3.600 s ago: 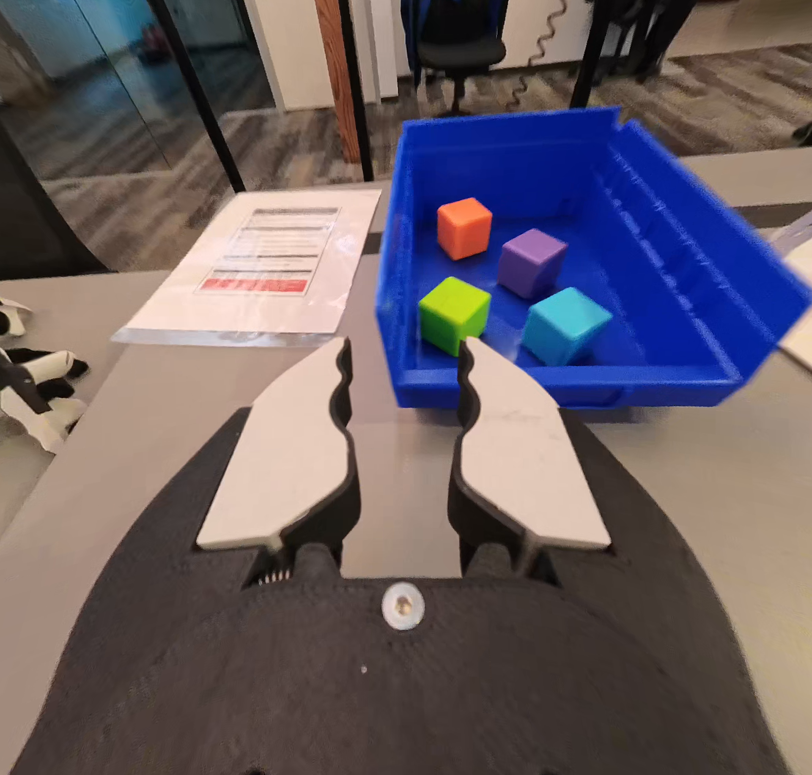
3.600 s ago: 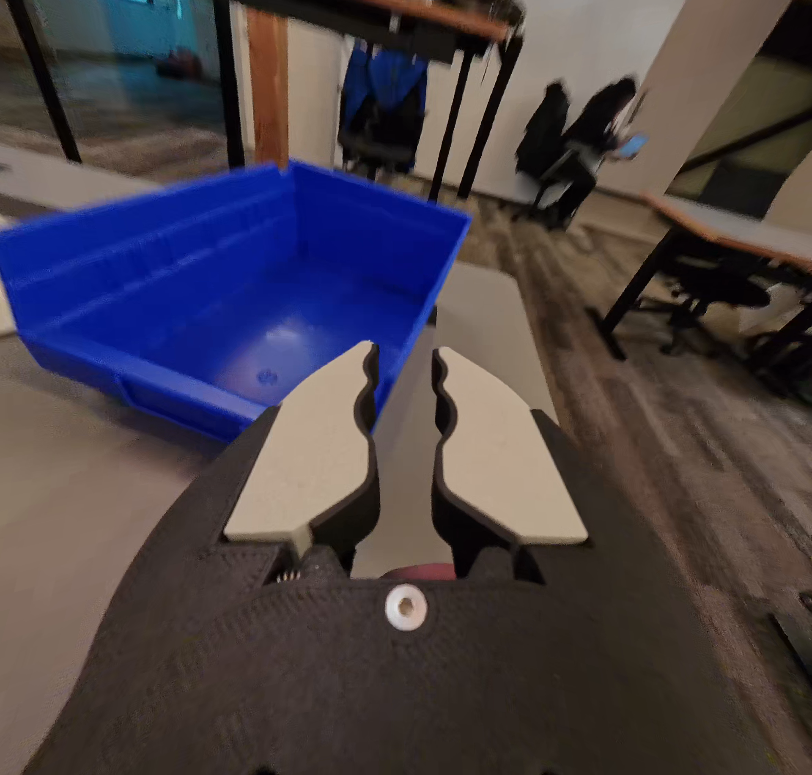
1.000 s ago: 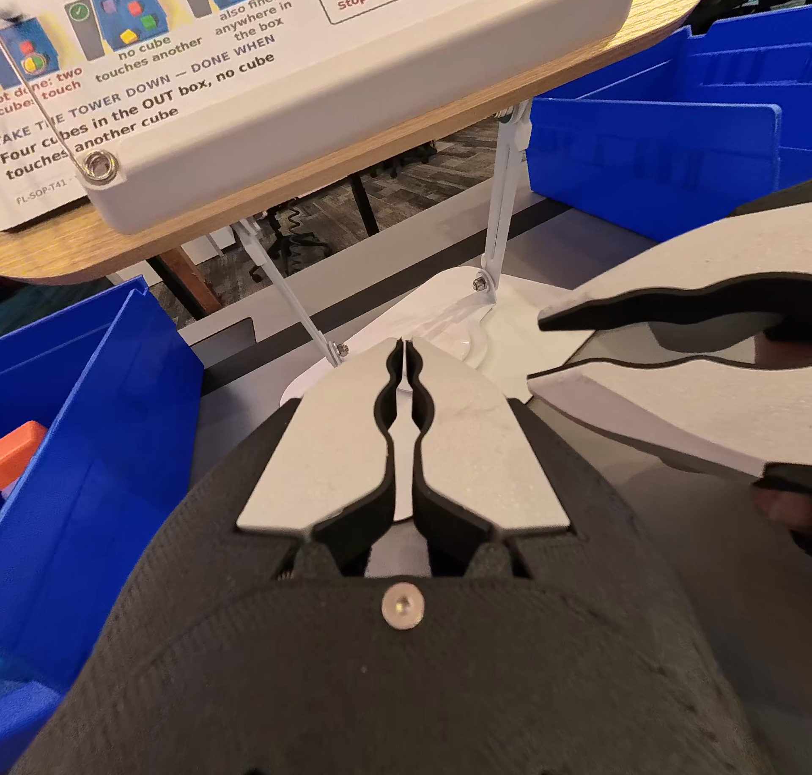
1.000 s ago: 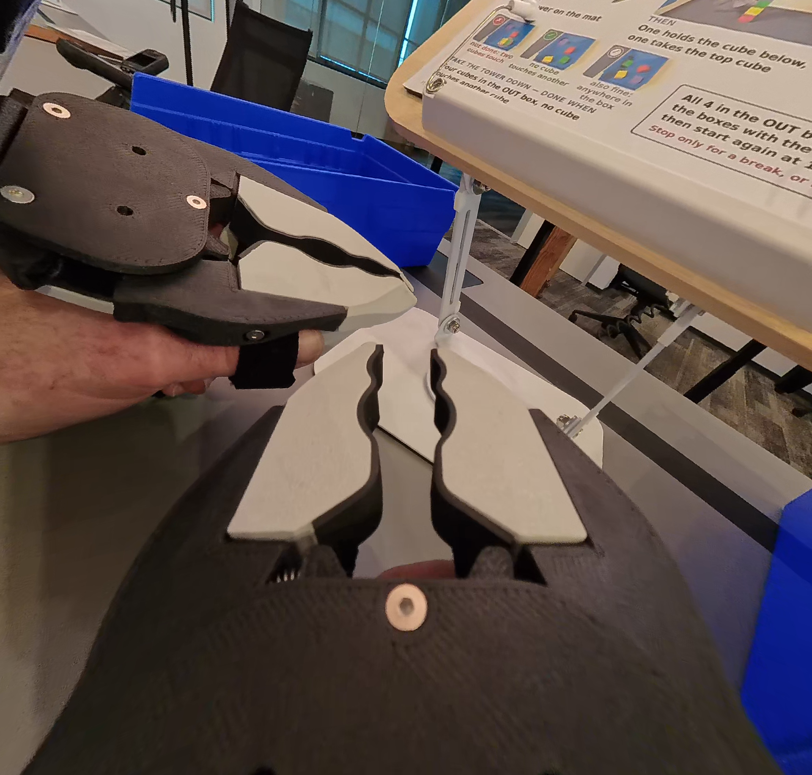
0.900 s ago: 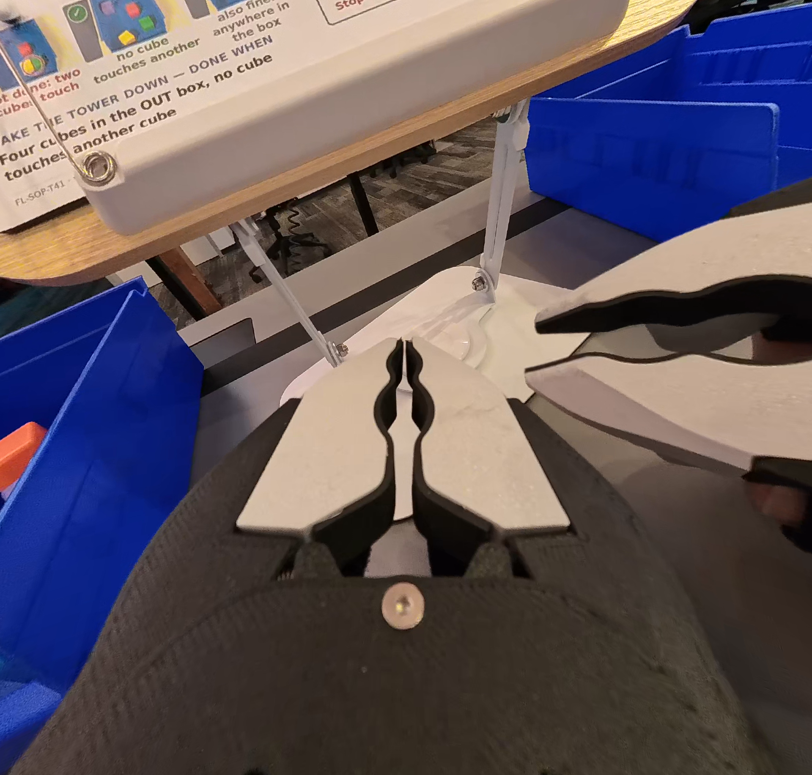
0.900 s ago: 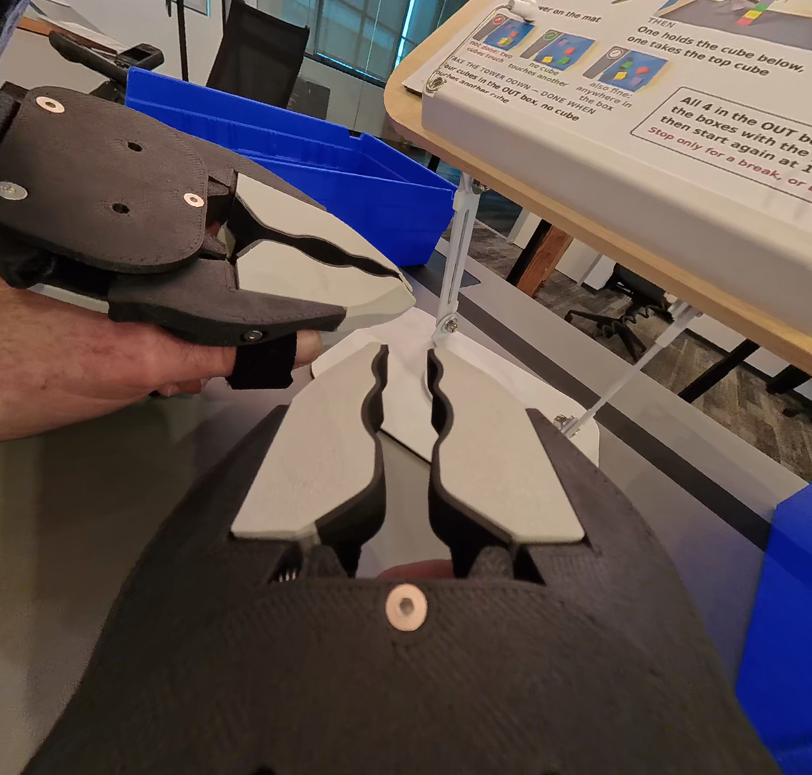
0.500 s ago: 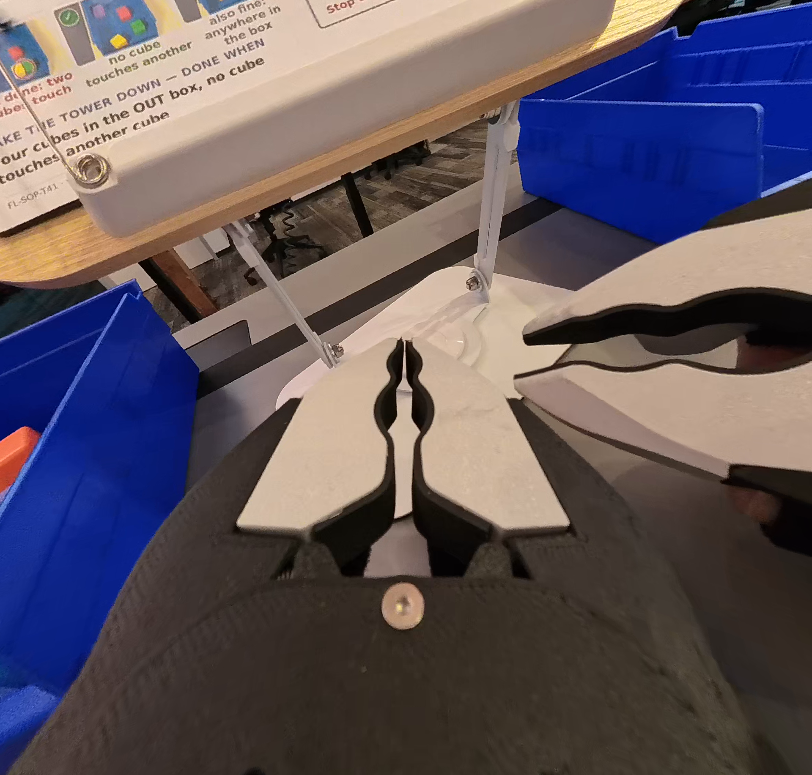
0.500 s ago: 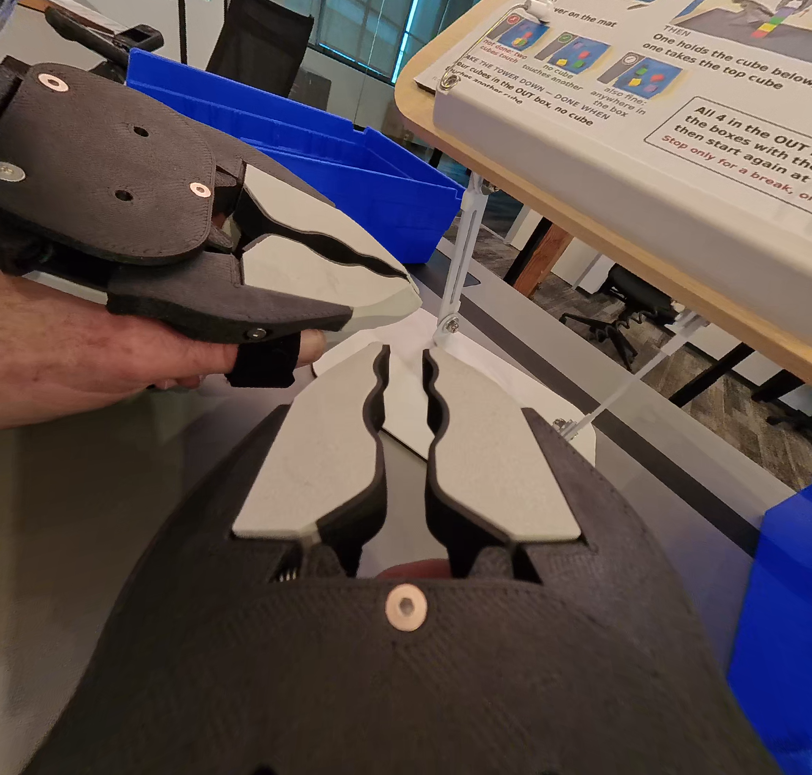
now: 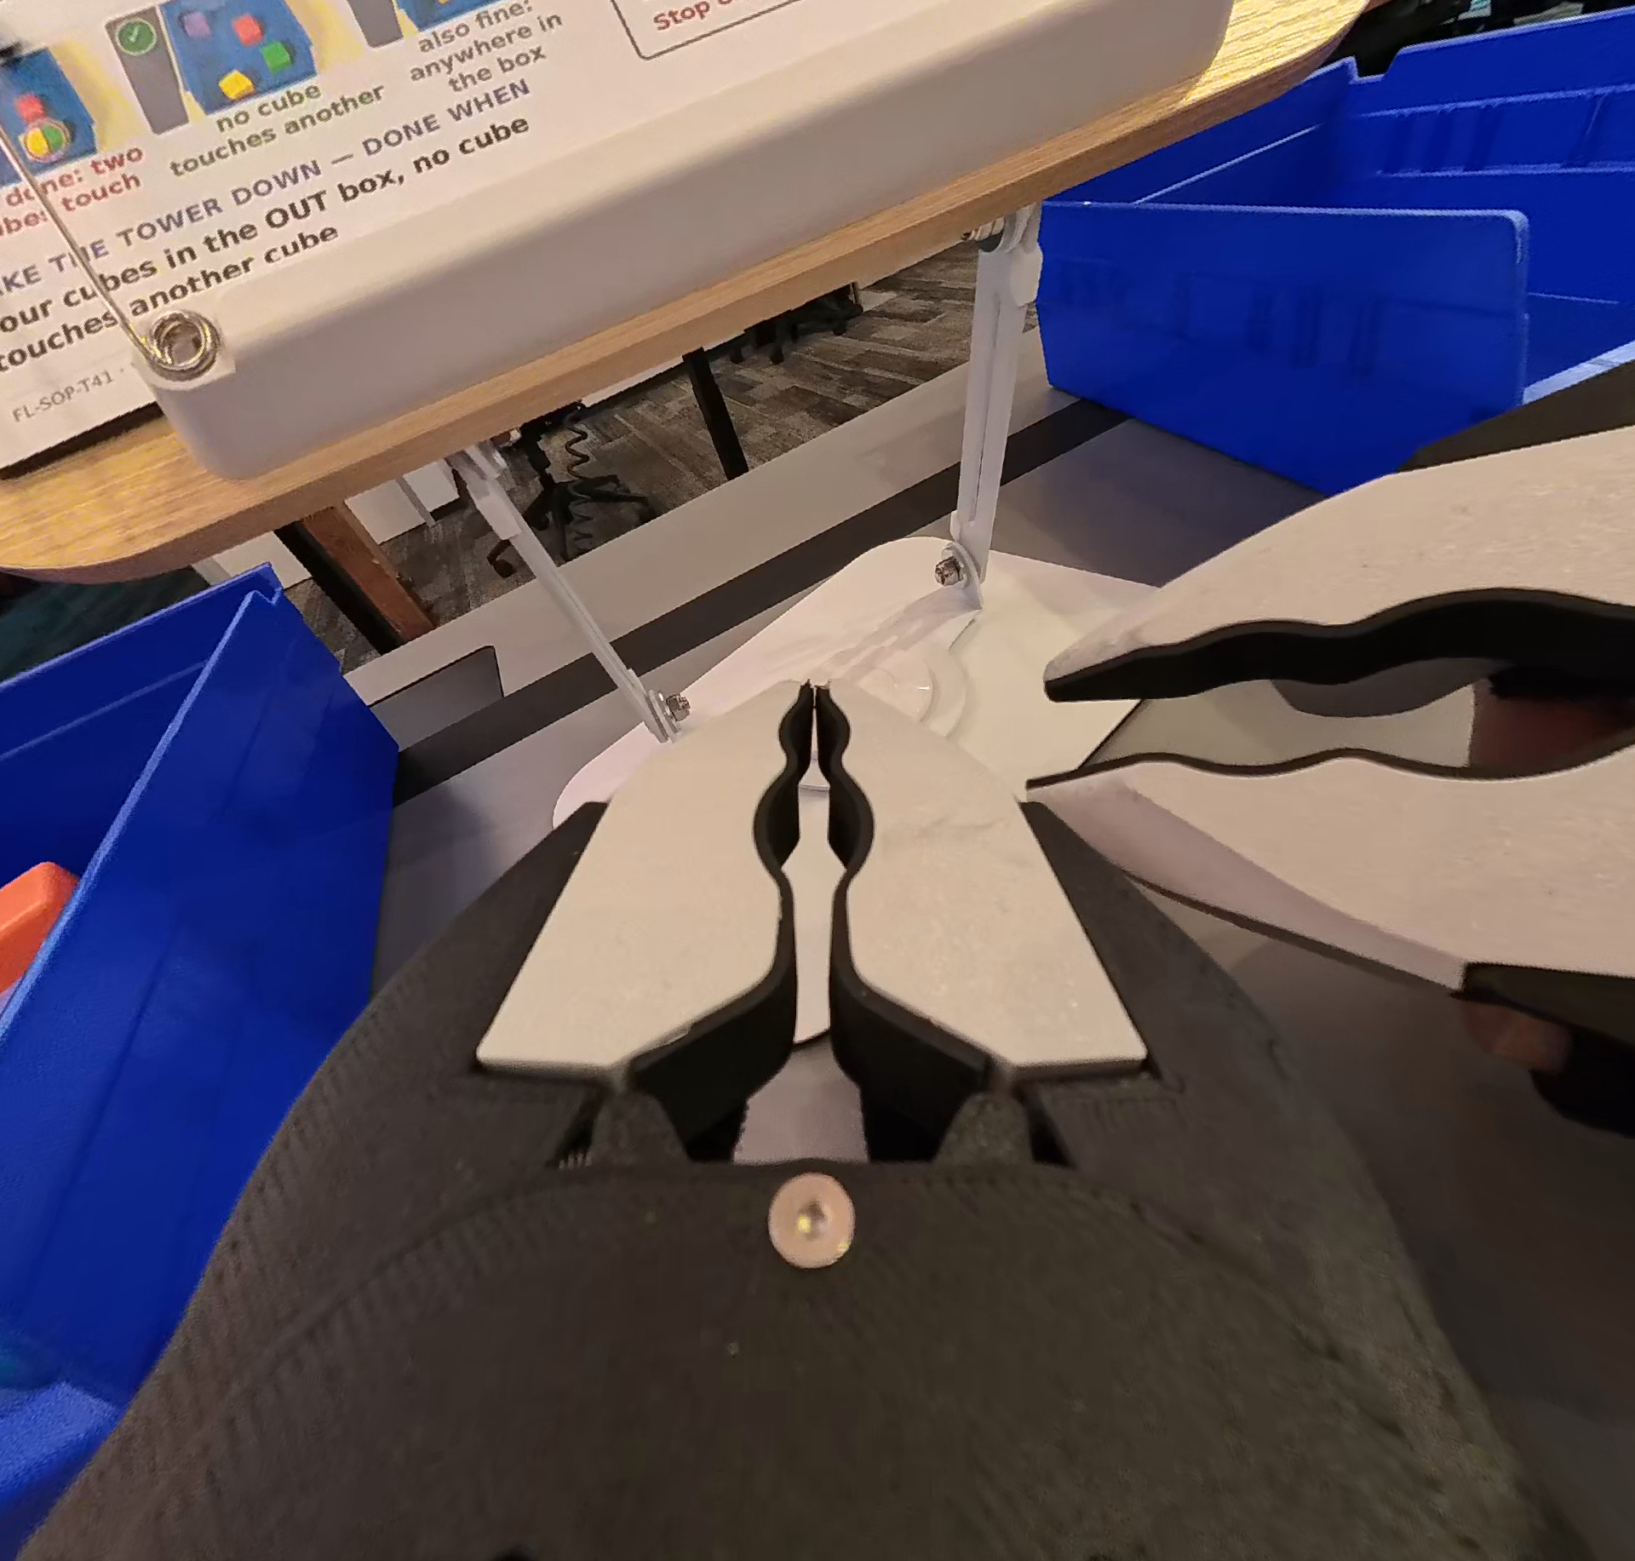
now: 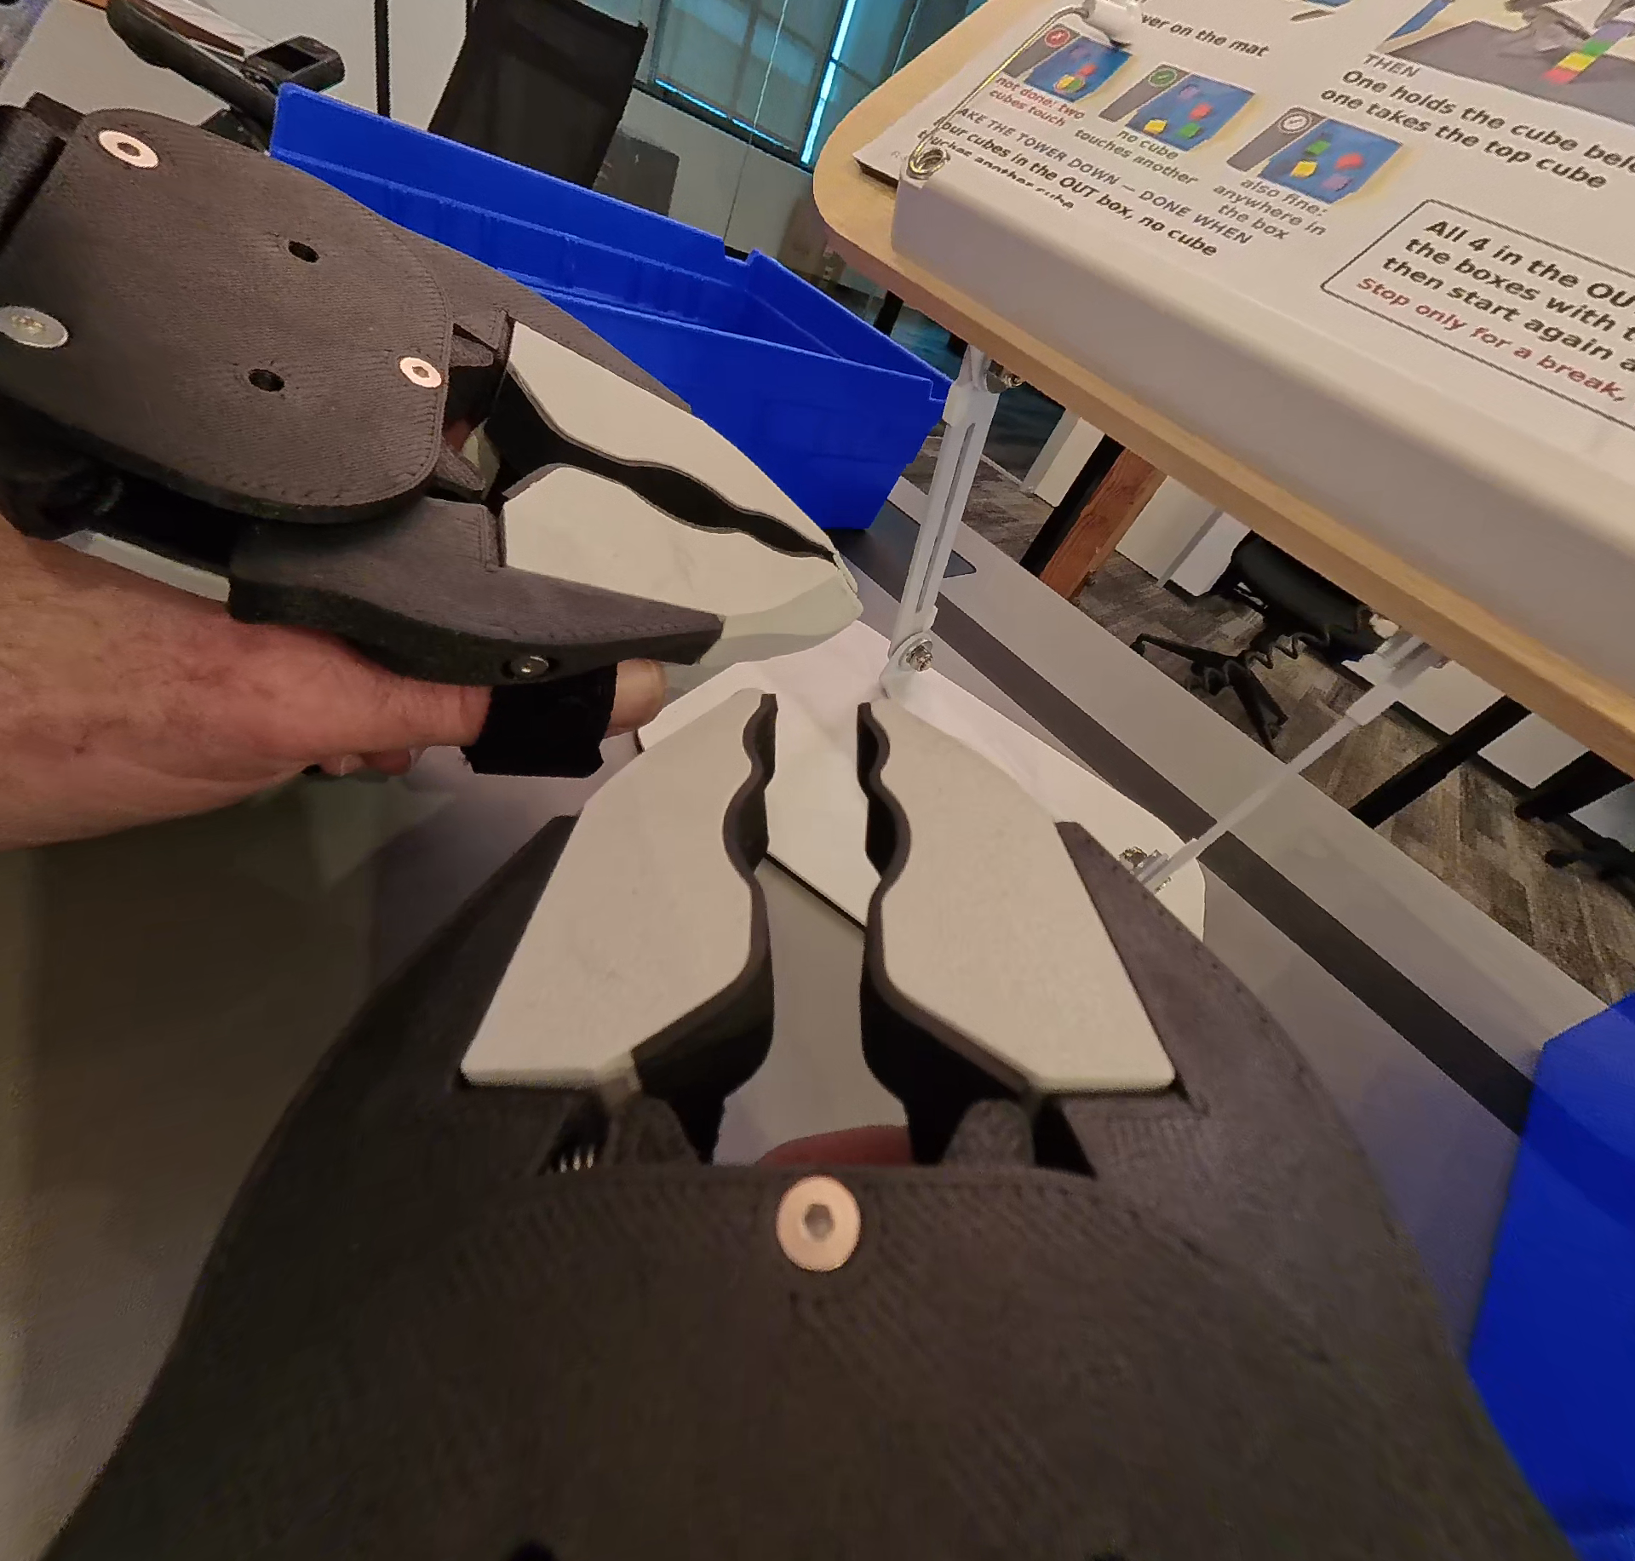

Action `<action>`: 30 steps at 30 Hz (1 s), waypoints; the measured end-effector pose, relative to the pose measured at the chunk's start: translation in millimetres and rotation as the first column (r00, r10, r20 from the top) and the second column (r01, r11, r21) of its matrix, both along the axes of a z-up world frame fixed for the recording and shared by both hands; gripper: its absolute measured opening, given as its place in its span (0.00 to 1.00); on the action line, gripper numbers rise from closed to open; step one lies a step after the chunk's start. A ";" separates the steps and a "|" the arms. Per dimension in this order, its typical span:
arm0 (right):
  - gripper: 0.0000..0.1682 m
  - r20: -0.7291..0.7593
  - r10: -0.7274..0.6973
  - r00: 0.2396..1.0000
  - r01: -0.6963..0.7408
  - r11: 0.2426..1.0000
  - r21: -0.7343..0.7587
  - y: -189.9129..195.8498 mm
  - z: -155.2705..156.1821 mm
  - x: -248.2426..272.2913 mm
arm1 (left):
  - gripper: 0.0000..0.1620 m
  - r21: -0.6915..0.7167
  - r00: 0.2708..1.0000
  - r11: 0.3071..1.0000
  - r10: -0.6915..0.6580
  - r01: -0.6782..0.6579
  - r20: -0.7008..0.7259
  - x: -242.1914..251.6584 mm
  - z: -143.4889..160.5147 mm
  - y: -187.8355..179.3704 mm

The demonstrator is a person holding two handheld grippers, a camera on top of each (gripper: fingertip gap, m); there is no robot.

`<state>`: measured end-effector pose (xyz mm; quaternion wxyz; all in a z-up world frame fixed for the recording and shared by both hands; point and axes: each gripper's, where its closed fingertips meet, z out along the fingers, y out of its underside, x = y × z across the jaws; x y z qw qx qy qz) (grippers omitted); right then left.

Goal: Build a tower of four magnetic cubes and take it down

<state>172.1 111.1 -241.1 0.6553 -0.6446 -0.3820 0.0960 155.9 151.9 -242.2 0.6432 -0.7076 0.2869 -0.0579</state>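
Cubes lie at nine o'clock of the left tongs (image 9: 812, 704), nearer than the right tongs (image 10: 814, 713).
Orange cube (image 9: 31, 912) sits in the blue bin (image 9: 203, 943); left tongs closed and empty, right slightly parted, empty.

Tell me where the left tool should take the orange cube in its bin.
Grip the orange cube by two opposite flat sides, coming from above: the wall of the blue bin stands between it and the left tool, which is shut and must open first. Only its corner shows, so its turn is unclear.
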 end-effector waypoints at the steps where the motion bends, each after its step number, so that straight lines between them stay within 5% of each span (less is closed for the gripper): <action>1: 0.10 0.000 -0.001 1.000 0.001 1.000 0.001 0.1 0.0 0.1 | 0.00 0.000 1.000 1.000 0.000 0.000 -0.001 0.2 0.0 -0.1; 30: 0.11 0.003 0.008 1.000 -0.008 1.000 -0.004 -0.4 -0.8 -0.8 | 0.00 -0.001 1.000 1.000 -0.020 0.020 0.006 2.2 0.6 -2.5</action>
